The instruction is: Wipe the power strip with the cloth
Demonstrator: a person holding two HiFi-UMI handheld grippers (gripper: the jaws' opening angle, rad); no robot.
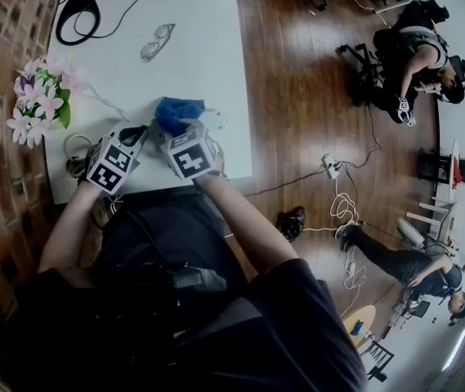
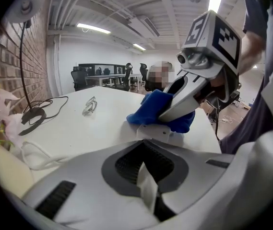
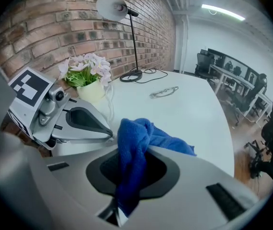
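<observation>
the right gripper (image 3: 121, 209) has its jaws clamped on the blue cloth (image 3: 135, 140), which bunches up out of them. in the head view the cloth sits left of centre on the white table (image 1: 203, 51). the left gripper (image 2: 148, 188) is closed with nothing between its jaws. in its view a white block, apparently the power strip (image 2: 156, 132), lies just under the cloth at mid-frame.
</observation>
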